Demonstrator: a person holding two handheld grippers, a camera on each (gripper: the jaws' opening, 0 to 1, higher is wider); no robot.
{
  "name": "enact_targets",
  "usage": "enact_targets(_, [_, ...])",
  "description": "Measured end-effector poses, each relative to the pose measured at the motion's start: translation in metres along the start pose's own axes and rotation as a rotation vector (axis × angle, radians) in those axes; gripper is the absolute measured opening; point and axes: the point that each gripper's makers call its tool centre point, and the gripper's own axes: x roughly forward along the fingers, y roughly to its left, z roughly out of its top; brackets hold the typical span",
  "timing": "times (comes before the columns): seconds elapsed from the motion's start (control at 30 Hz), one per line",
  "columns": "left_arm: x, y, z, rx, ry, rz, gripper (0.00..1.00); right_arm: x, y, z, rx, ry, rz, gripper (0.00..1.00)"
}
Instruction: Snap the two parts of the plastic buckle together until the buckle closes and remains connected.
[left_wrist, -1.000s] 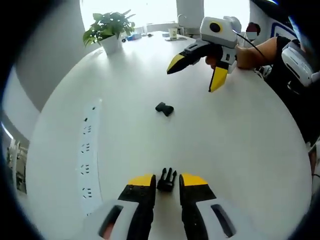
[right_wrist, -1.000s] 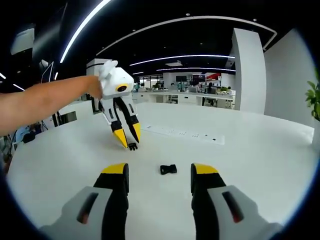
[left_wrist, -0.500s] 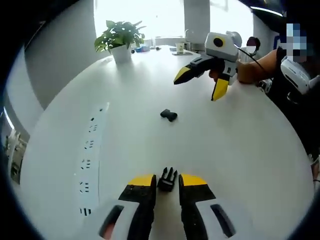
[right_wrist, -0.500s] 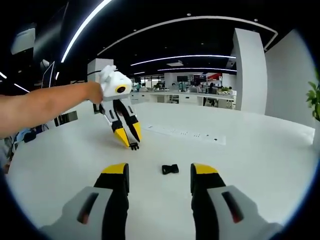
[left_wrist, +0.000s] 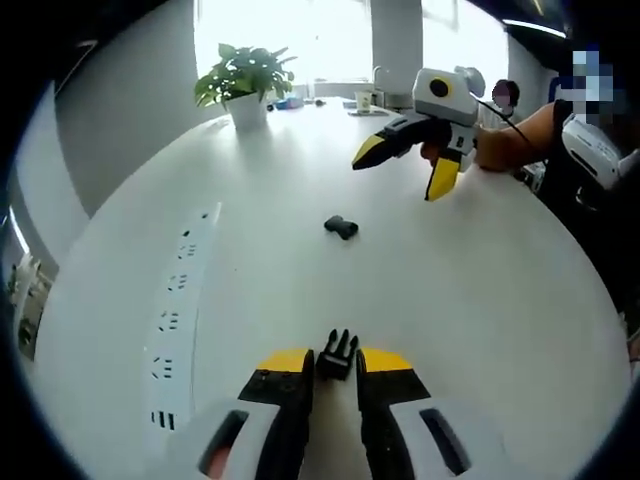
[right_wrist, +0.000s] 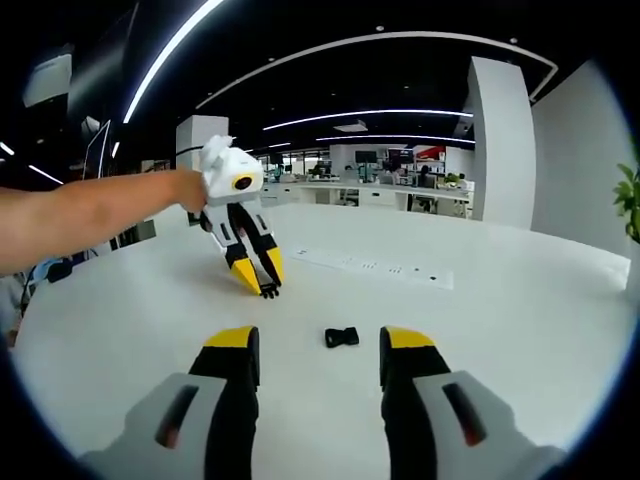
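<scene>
The white table (left_wrist: 480, 290) is wide and bare around the small black buckle piece (left_wrist: 341, 227), so a gripper can come at it from any side. The power strip (left_wrist: 175, 310) lies flat, well away from that piece, along the table's edge. The potted plant (left_wrist: 243, 78) stands far behind it, near the far rim. The right gripper (left_wrist: 425, 165) hangs in the air past the piece, jaws wide apart. The left gripper (right_wrist: 262, 285) is nearby, pinching the pronged buckle piece (left_wrist: 337, 355).
</scene>
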Motion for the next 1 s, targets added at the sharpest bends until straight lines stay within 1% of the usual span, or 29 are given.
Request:
enact_targets(0.13, [-0.0015, -0.0028, -0.0022, -0.015, -0.02, -0.014, 0.13, 0.0003, 0.0005, -0.0003, 0.0, 0.001, 0.001, 0.48])
enact_targets(0.33, [-0.0033, -0.0022, -0.0039, -0.055, -0.076, -0.003, 0.13, 0.0006, 0.0019, 0.0, -0.003, 0.001, 0.003, 0.48])
enact_targets(0.5, [-0.0029, -0.0027, -0.003, -0.069, -0.131, 0.037, 0.13, 0.0015, 0.0037, -0.0007, -0.006, 0.003, 0.006, 0.48])
enact_targets(0.57, [-0.0019, -0.002, -0.0017, -0.088, -0.162, 0.054, 0.13, 0.0019, 0.0046, -0.0007, -0.007, 0.003, 0.008, 0.48])
enact_targets(0.77, [-0.0021, -0.0007, -0.0019, -0.115, -0.229, 0.081, 0.13, 0.0016, 0.0066, -0.0008, -0.012, 0.003, 0.011, 0.48])
enact_targets(0.83, [-0.0021, -0.0015, -0.0018, -0.127, -0.242, 0.093, 0.15, 0.0011, 0.0065, -0.0003, -0.013, 0.002, 0.01, 0.48])
enact_targets(0.93, [-0.0039, 0.0038, -0.0023, -0.149, -0.257, 0.151, 0.22, 0.0011, 0.0072, -0.0004, -0.012, 0.001, 0.011, 0.48])
enact_targets(1.0, [-0.0051, 0.0022, -0.0043, -0.145, -0.269, 0.153, 0.21, 0.0015, 0.008, -0.0012, -0.013, 0.003, 0.013, 0.48])
